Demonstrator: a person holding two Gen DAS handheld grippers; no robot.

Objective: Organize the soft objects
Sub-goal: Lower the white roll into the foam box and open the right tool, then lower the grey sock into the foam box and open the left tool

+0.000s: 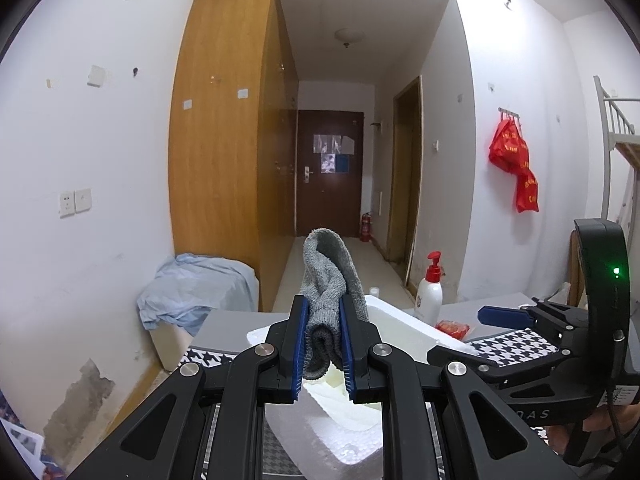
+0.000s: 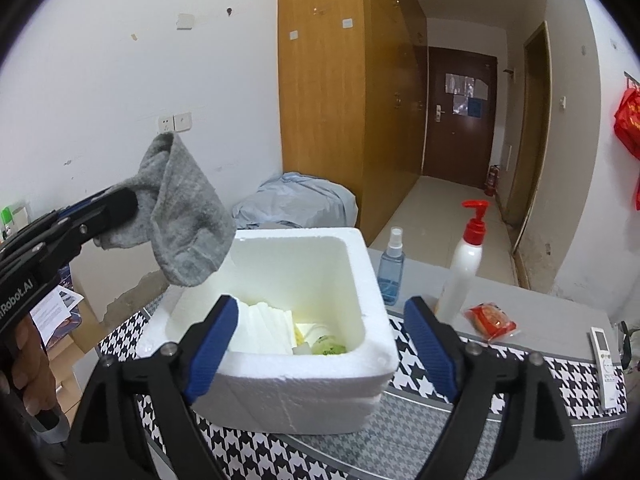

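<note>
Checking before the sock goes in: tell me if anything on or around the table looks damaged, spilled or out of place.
Nothing spilled. The wall behind the table has a patch of missing plaster. The grey sock hangs bunched from the left gripper above the foam box; both bottles stand upright.

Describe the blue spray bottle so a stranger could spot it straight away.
Start at the white foam box on the houndstooth-patterned table. Just past its right wall, on the plain grey strip of tabletop, stands the blue spray bottle, upright. Unlike the taller white pump bottle with the red pump to its right, it is see-through blue with a pale nozzle.
</note>
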